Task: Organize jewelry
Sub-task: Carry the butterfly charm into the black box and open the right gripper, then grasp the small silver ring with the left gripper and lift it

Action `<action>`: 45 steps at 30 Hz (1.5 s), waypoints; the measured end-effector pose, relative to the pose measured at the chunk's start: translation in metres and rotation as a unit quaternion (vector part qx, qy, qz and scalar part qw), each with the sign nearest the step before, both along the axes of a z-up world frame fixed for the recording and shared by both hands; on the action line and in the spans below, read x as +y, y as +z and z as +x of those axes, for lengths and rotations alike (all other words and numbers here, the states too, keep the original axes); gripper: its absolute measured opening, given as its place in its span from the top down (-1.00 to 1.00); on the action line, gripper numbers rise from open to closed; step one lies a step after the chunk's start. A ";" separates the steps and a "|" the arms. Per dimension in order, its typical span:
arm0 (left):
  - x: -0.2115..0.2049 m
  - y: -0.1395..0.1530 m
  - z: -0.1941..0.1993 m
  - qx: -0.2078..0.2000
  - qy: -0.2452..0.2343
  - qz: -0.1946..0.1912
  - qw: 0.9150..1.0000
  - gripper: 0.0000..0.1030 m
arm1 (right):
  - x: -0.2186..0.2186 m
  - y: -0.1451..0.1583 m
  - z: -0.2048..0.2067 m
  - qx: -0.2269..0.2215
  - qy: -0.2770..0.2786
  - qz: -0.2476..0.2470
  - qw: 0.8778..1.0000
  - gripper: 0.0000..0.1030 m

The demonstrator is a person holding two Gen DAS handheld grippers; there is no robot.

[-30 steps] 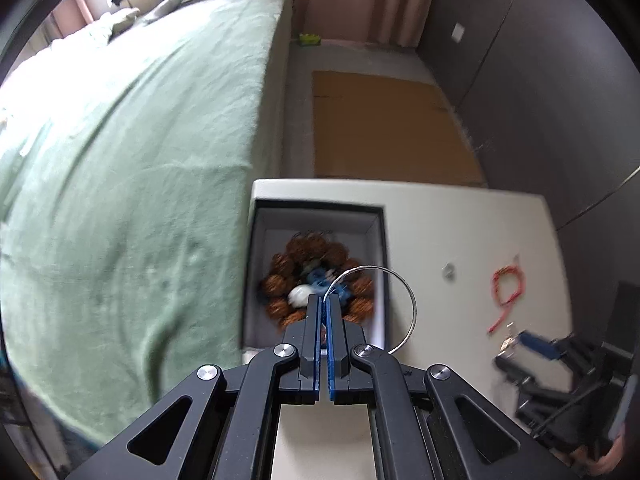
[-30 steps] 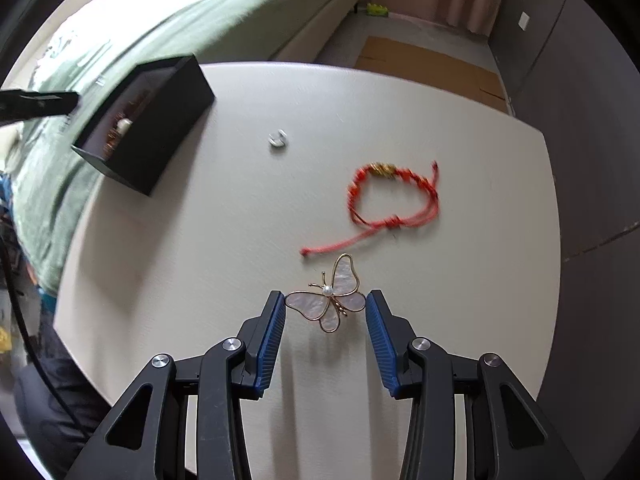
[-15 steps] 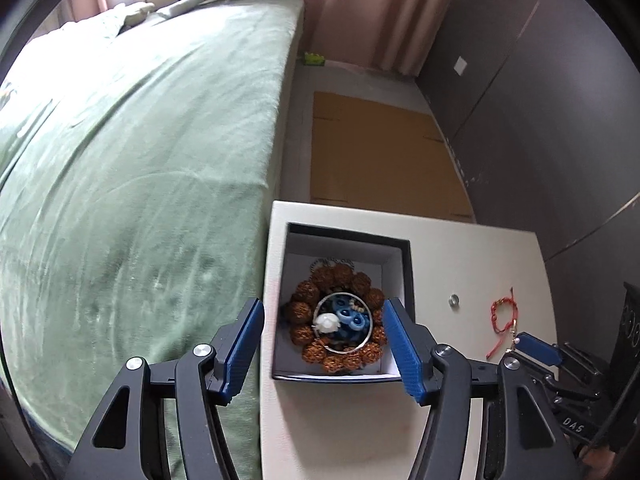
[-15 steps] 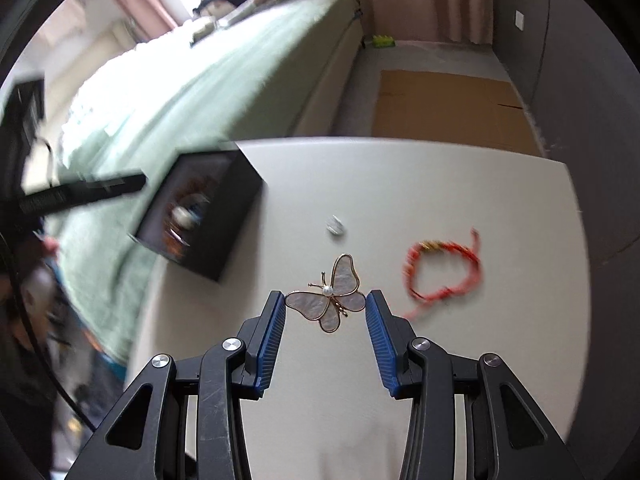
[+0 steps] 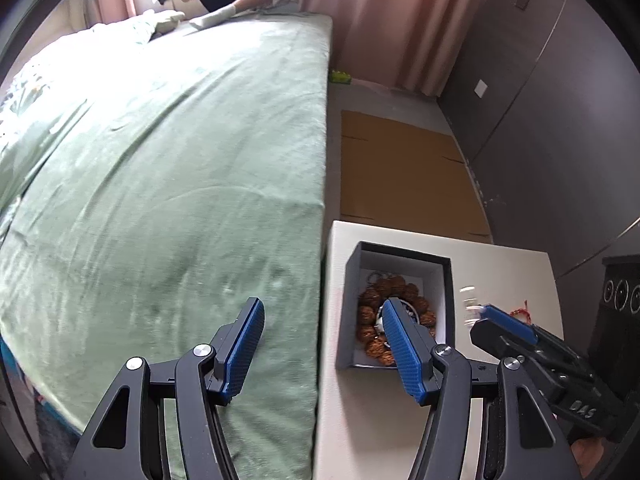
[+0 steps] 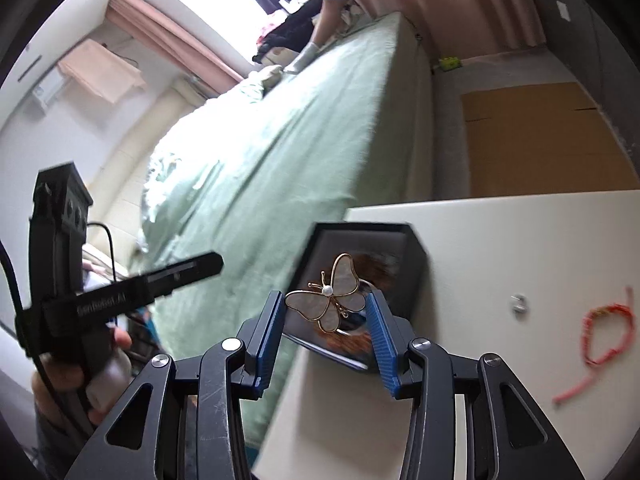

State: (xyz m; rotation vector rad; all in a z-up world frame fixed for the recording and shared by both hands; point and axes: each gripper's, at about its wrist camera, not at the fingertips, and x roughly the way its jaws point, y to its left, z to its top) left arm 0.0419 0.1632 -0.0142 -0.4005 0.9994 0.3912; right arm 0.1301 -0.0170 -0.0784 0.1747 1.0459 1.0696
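My right gripper (image 6: 326, 308) is shut on a gold butterfly brooch (image 6: 328, 298) with pearly wings and holds it in the air just in front of the black jewelry box (image 6: 412, 248). The box (image 5: 448, 280) stands at the table's left edge and holds a brown bead bracelet (image 5: 370, 334) and a silver ring. My left gripper (image 5: 322, 340) is open and empty, raised left of the box, partly over the bed. The right gripper also shows in the left wrist view (image 5: 480, 314).
A red cord bracelet (image 6: 608, 332) and a small silver piece (image 6: 519, 303) lie on the white table (image 6: 520, 240). A green-covered bed (image 5: 160, 180) runs along the table's left side. Cardboard (image 5: 400, 172) lies on the floor beyond.
My left gripper opened, let the silver ring drop into the box, and drew back left. My right gripper lifted the butterfly brooch off the table and carried it left to the box.
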 end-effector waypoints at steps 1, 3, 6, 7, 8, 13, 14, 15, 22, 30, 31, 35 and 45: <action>0.001 0.001 -0.001 0.001 0.001 0.000 1.000 -0.21 | 0.004 0.002 0.000 0.006 0.007 0.016 1.000 0.10; 0.000 0.002 -0.001 -0.001 -0.002 0.001 1.000 -0.21 | 0.007 0.002 0.001 0.018 0.012 0.030 0.999 -0.25; -0.007 0.003 0.002 -0.003 -0.010 0.003 1.000 -0.21 | -0.005 0.003 0.005 0.010 -0.015 0.022 1.000 -0.40; -0.010 0.002 0.004 -0.004 -0.013 0.001 1.000 -0.21 | -0.011 0.004 0.008 0.011 -0.023 0.021 0.999 -0.40; -0.013 0.002 0.006 -0.005 -0.017 -0.001 1.000 -0.21 | -0.018 0.006 0.011 0.010 -0.034 0.018 0.999 -0.40; -0.038 -0.002 0.023 -0.006 -0.041 -0.007 0.999 -0.21 | -0.062 0.011 0.026 0.011 -0.081 0.000 0.997 -0.41; -0.042 -0.003 0.026 -0.006 -0.045 -0.008 0.999 -0.21 | -0.069 0.011 0.029 0.013 -0.087 -0.004 0.996 -0.41; -0.047 -0.003 0.029 -0.006 -0.050 -0.009 0.999 -0.21 | -0.078 0.011 0.031 0.014 -0.095 -0.009 0.995 -0.41; -0.084 -0.007 0.057 -0.004 -0.085 -0.011 0.996 -0.21 | -0.121 0.002 0.047 0.038 -0.138 -0.046 0.989 -0.41; -0.129 -0.021 0.091 0.015 -0.124 -0.002 0.992 -0.21 | -0.163 -0.015 0.065 0.073 -0.198 -0.074 0.975 -0.41; -0.132 -0.023 0.095 0.020 -0.127 0.000 0.992 -0.21 | -0.169 -0.017 0.066 0.078 -0.204 -0.078 0.973 -0.41; -0.147 -0.036 0.111 0.036 -0.141 -0.002 0.989 -0.19 | -0.179 -0.026 0.070 0.090 -0.211 -0.097 0.968 -0.41; -0.179 -0.075 0.144 0.092 -0.173 0.008 0.981 0.27 | -0.196 -0.024 0.076 0.077 -0.228 -0.121 0.963 -0.41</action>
